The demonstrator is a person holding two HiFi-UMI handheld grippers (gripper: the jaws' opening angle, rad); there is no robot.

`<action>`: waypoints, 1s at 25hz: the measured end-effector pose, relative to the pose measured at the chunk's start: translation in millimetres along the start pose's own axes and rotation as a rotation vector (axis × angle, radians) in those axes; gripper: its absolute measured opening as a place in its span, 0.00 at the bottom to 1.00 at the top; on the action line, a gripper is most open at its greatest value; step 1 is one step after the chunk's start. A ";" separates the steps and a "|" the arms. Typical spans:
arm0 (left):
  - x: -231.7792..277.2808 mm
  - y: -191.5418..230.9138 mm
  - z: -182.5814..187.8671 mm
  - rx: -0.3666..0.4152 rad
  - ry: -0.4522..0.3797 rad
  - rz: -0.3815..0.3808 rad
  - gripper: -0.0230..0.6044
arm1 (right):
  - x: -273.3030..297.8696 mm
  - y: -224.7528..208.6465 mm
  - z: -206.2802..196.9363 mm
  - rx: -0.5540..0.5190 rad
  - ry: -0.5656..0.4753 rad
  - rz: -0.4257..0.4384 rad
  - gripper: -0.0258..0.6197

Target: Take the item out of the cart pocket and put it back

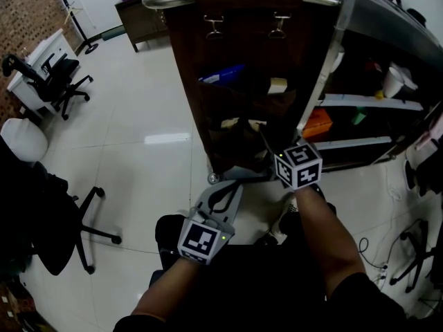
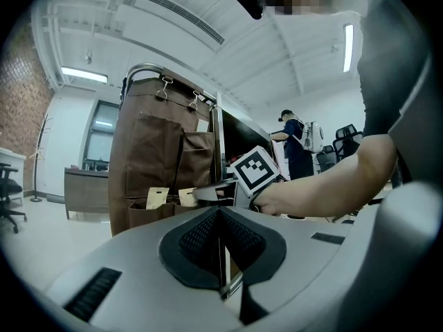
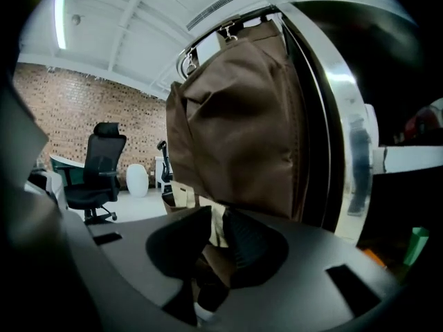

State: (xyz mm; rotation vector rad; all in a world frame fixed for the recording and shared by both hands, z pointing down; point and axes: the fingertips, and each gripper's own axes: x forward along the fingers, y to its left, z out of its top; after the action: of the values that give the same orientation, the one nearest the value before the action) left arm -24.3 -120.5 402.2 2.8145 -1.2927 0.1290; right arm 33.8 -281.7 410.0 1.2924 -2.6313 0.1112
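A brown fabric organizer (image 1: 242, 68) hangs on the cart's end, with rows of pockets. My right gripper (image 1: 265, 139) reaches up to a lower pocket (image 3: 208, 254). In the right gripper view its jaws (image 3: 218, 221) stand a little apart, open, with a thin cream packet (image 3: 217, 232) between them, its lower end in the pocket. The left gripper view shows that gripper's tips (image 2: 205, 194) at a cream packet (image 2: 185, 196), next to a second one (image 2: 158, 197). My left gripper (image 1: 223, 192) hangs lower and to the left, away from the cart, shut and empty (image 2: 220, 220).
Higher pockets hold a blue pack (image 1: 223, 75) and another cream item (image 1: 277, 86). Cart shelves (image 1: 360, 102) with goods run to the right. Black office chairs (image 1: 59, 81) and a white desk stand at the left; another chair (image 1: 62, 227) is close by my left side.
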 end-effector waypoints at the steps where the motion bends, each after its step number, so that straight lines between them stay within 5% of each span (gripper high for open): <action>1: -0.1 -0.1 0.1 0.001 0.000 0.000 0.04 | -4.1 0.5 7.0 0.006 -0.017 0.000 0.19; 5: -0.7 -0.9 0.4 -0.001 -0.001 0.001 0.04 | -31.7 11.5 43.1 0.046 -0.107 0.029 0.18; 8: -1.6 -0.3 0.8 0.001 -0.002 0.005 0.04 | -64.3 27.3 63.5 0.102 -0.178 0.074 0.05; 12: -1.5 -0.5 2.2 0.001 -0.009 0.004 0.04 | -105.5 52.5 64.1 0.145 -0.220 0.131 0.05; 17: -1.6 -1.2 3.7 0.002 -0.014 0.001 0.04 | -130.5 72.0 33.9 0.203 -0.181 0.140 0.06; 25: -1.8 -0.6 3.5 0.004 -0.015 0.002 0.04 | -128.1 102.8 -7.3 0.137 -0.076 0.152 0.06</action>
State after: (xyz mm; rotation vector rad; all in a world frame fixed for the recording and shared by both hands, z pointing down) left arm -24.8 -119.1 398.6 2.8225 -1.3002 0.1112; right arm 29.9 -118.4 391.6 1.1562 -2.8288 0.2751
